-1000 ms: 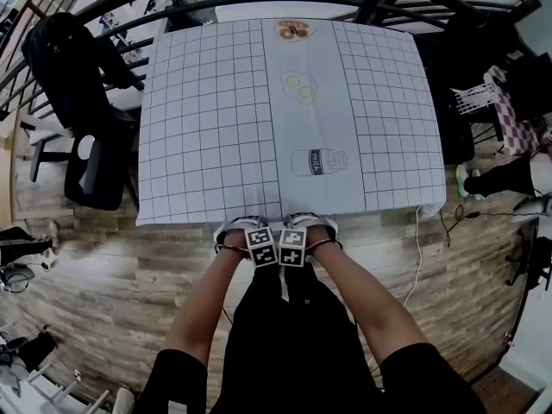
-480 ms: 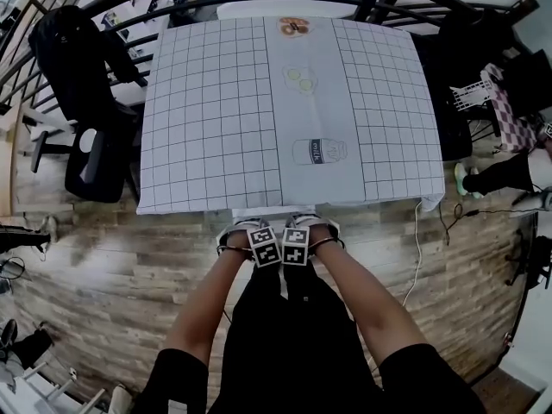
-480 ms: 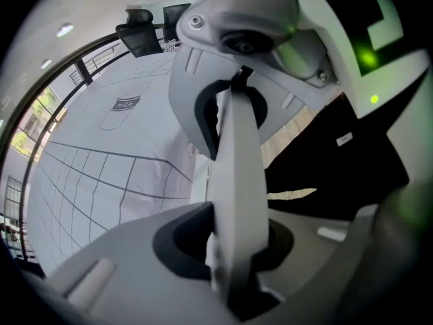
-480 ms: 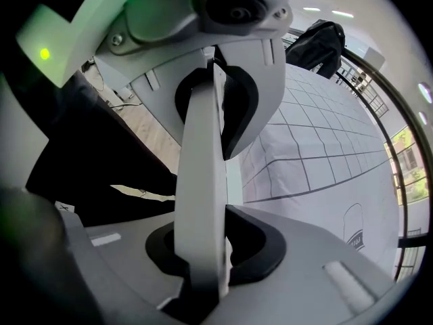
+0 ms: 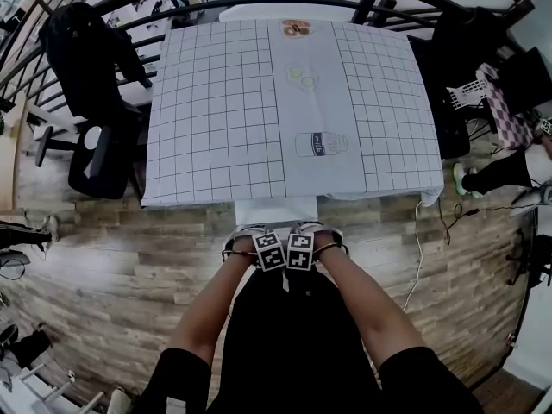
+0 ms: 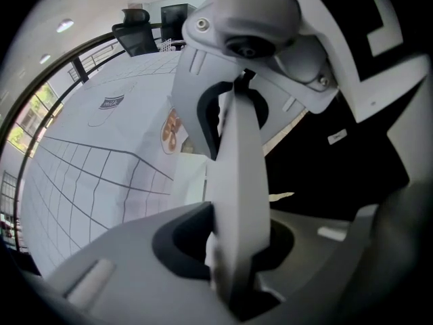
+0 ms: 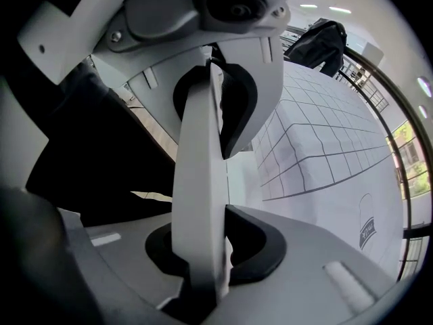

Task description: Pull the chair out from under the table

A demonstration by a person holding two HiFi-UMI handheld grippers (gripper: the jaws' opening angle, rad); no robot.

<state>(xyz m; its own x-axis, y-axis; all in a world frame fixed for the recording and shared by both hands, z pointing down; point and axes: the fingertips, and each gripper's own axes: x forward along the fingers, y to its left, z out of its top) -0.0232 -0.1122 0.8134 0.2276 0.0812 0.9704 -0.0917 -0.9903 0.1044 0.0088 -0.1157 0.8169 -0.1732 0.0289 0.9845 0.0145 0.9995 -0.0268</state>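
A white chair [image 5: 276, 210] shows its seat just outside the near edge of the table [image 5: 216, 102], which has a grid-patterned cloth. My left gripper [image 5: 245, 235] and right gripper [image 5: 317, 234] point down side by side onto the chair's backrest. In the left gripper view the thin white backrest edge [image 6: 233, 161] runs through my left gripper [image 6: 230, 246], which is shut on it. The right gripper view shows the same edge [image 7: 196, 168] clamped in my right gripper [image 7: 203, 252]. The right jaws have just been opening slightly, with the edge still between them.
A black office chair [image 5: 95, 145] draped with a dark jacket stands left of the table. A dark curved railing [image 5: 259, 3] runs behind it. A white cable [image 5: 420, 257] lies on the wood floor at right, near someone's feet [image 5: 496, 175]. My dark-trousered legs are directly below the grippers.
The white seat has slid out from under the table toward me. Both grippers moved back toward me with it, still side by side.
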